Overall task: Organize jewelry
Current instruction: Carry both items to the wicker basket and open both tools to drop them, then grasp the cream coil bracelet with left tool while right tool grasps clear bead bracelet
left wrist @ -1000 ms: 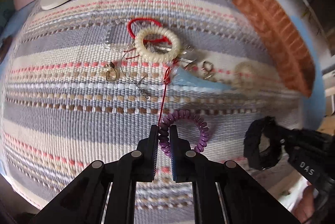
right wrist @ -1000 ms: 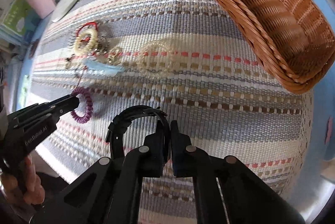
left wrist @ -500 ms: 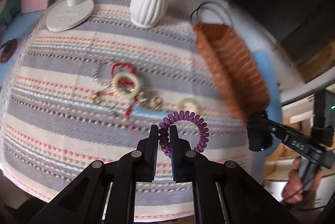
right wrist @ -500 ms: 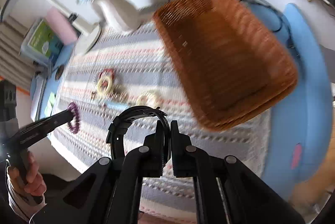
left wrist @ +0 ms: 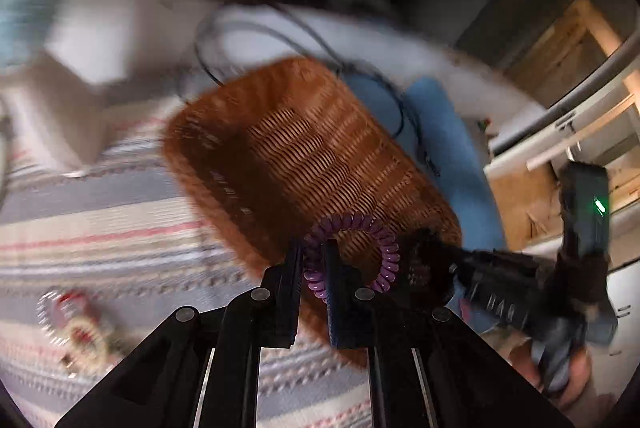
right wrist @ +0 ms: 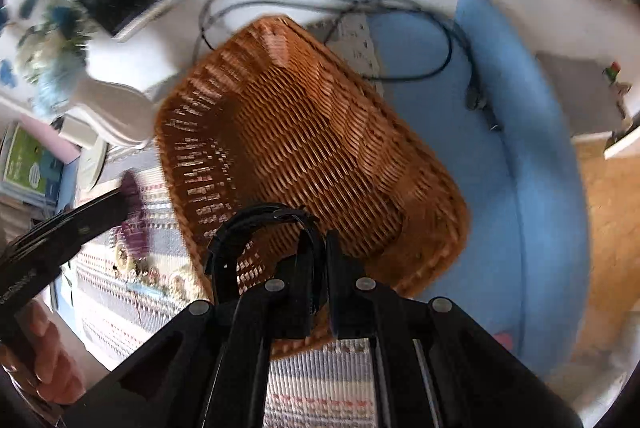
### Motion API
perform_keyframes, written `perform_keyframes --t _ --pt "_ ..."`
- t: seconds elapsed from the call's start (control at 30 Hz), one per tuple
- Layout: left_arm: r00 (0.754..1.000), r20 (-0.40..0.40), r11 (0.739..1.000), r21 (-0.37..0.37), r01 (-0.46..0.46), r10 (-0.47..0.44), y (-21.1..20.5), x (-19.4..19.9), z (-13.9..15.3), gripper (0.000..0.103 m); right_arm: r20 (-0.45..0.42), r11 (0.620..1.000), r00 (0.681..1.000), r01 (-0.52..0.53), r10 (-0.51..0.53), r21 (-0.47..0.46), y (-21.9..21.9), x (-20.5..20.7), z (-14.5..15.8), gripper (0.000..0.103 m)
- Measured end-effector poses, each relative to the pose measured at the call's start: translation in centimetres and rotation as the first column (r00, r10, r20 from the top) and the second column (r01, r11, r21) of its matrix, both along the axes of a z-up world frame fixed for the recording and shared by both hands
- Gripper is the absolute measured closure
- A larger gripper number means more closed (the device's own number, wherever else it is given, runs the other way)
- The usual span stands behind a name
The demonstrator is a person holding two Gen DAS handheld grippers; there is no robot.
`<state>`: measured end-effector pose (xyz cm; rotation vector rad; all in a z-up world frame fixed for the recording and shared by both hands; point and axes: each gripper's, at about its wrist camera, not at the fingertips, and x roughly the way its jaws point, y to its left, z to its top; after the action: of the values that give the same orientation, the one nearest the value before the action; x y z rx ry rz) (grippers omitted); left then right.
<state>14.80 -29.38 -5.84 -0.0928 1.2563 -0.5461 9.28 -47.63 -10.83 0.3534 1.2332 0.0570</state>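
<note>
Jewelry is seen in two places: some pieces are carried in the grippers and the rest are left on the striped woven cloth [left wrist: 100, 240]. A purple spiral coil bracelet [left wrist: 362, 248], ribbed like a telephone cord and bent into a ring, is pinched between the black fingers of the left gripper [left wrist: 313, 268], whose jaws are pressed together on one side of the loop. A black band [right wrist: 260, 228], smooth and curved into an open hoop, is clamped in the right gripper [right wrist: 322, 268], its jaws likewise closed on the band's right side. Both pieces are held above a brown wicker basket [right wrist: 304, 132], shallow and roughly rectangular with rounded corners, its inside woven in tight ridged rows. The basket is set on the far part of the cloth, beside a blue padded surface [right wrist: 500, 156]. The remaining pieces [left wrist: 80, 328] are scattered on the cloth at the lower left of the left wrist view, blurred; a pale ring and something red can be made out among them. A white ribbed vase [right wrist: 116, 108] stands just beside the basket's left corner. Dark cables [right wrist: 320, 0] are looped behind the basket on a white surface.
</note>
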Motion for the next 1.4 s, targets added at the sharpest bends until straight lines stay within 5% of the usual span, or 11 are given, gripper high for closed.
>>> perform_keyframes --t 0.37,0.47,0.6,0.7,0.9,1.07,1.23,1.4 --pt "0.991 -0.129 0.986 0.157 0.063 -0.043 -4.6 2.6 -7.0 0.093 -0.128 0.994 0.991 -0.044 0.031 -0.100 1.1 1.9 -3.9 0.090" --pt "0.993 -0.108 0.987 0.148 0.062 -0.047 -4.5 2.6 -7.1 0.092 -0.134 0.997 0.990 -0.043 0.034 -0.065 0.8 1.7 -3.7 0.086" --pt "0.995 -0.085 0.995 0.087 0.058 -0.051 -2.8 1.4 -5.1 0.078 -0.131 1.000 0.991 -0.025 0.025 0.001 0.3 1.1 -2.3 0.084" --pt "0.998 -0.026 0.998 0.047 0.050 -0.048 0.1 -0.4 -2.7 0.060 -0.084 1.000 0.996 -0.005 0.007 0.028 -0.2 -0.2 0.0 0.084" --pt "0.994 0.024 0.993 0.033 -0.112 0.111 10.2 -3.3 1.1 0.060 0.034 0.997 0.999 -0.033 0.031 0.066 2.9 -1.1 5.3 0.084" --pt "0.958 0.063 0.960 -0.016 -0.278 0.278 21.2 -5.6 3.5 0.060 0.118 0.988 0.987 -0.120 0.108 0.098 9.2 -2.4 8.0 0.084" --pt "0.916 0.020 0.916 -0.026 -0.401 0.402 29.3 -6.8 2.0 0.060 0.109 0.976 0.979 -0.187 0.175 0.111 15.5 -3.0 7.3 0.083" --pt "0.910 -0.029 0.910 -0.020 -0.415 0.414 32.8 -7.6 -0.4 0.060 0.063 0.973 0.979 -0.200 0.193 0.117 19.3 -3.6 4.8 0.083"
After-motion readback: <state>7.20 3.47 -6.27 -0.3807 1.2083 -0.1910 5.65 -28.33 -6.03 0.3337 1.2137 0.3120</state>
